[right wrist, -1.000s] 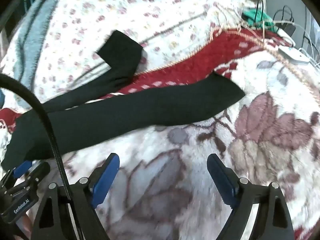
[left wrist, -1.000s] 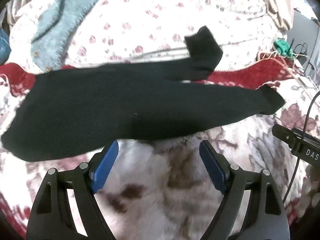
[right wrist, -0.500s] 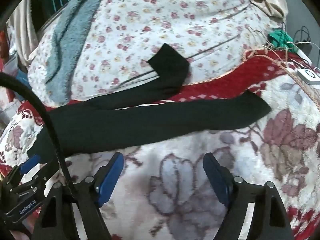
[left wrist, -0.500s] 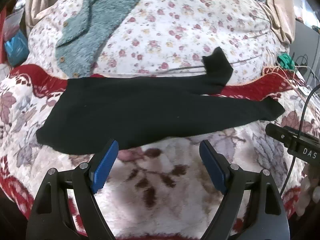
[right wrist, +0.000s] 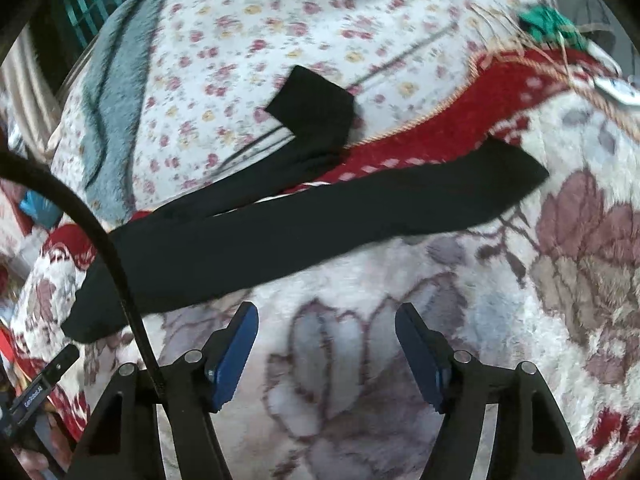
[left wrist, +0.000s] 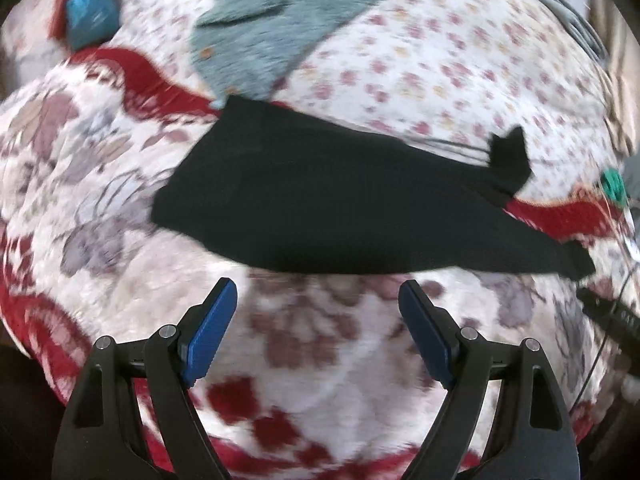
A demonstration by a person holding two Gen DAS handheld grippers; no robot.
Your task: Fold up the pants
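Black pants (left wrist: 328, 204) lie spread flat across a flowered blanket, waist at the left, two legs running right. They also show in the right wrist view (right wrist: 304, 220), where the near leg ends at the right and the far leg's end is bent up onto the flowered sheet. My left gripper (left wrist: 318, 300) is open and empty, held above the blanket just short of the pants' near edge. My right gripper (right wrist: 326, 320) is open and empty, also short of the near edge. Neither touches the cloth.
A grey-blue fleece garment (left wrist: 280, 20) lies on the flowered sheet (left wrist: 440, 60) behind the pants. A red blanket border (right wrist: 460, 120) runs under the legs. A green item with cables (right wrist: 548, 20) sits at the far right. A black cable (right wrist: 100, 240) crosses the right wrist view.
Both grippers have pulled back and risen, so the pants look smaller and farther off. The left view has swung left. The pants have not moved. Both grippers stay open.
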